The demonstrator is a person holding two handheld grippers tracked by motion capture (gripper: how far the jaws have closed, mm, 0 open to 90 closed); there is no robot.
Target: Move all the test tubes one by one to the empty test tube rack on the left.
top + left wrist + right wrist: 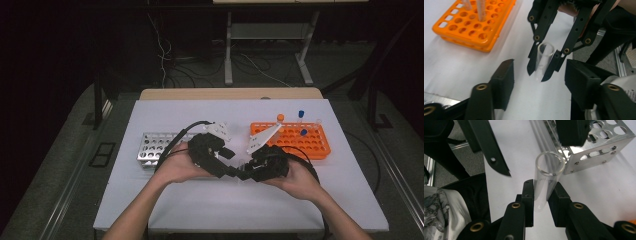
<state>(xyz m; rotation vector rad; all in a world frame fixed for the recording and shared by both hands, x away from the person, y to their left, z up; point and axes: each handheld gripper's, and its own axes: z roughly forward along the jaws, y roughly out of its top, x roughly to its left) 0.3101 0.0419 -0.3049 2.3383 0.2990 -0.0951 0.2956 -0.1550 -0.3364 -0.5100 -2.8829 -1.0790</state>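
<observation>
Right gripper [541,195] had its jaws closed on a clear open-topped tube [546,177], gripping it low on the body, open mouth tilted up and away from the jaws. In the left gripper view the same tube [543,58] sat between the right gripper's [541,72] two thin black jaw tips, pinched from both sides, just above the white surface [461,67].

Left gripper [537,82] had jaws wide open, nothing held; the tube and the right gripper's tips sat in the gap ahead of them, not touching either left jaw.

High view: both grippers met near the middle of the surface [150,200], slightly toward the near edge, left gripper [225,160] and right gripper [245,172] close together, tips pointing at each other. Tube too small to make out there.

Orange rack [295,140] stood on the right half toward the far edge, holding a few capped tubes, blue and orange caps. Metal rack [152,145] stood on the left half, just behind the left hand [177,167]. In the right gripper view the metal rack [599,147] was just beyond the tube mouth, apart from it. Right hand [300,180] held its gripper near the orange rack's near side.
</observation>
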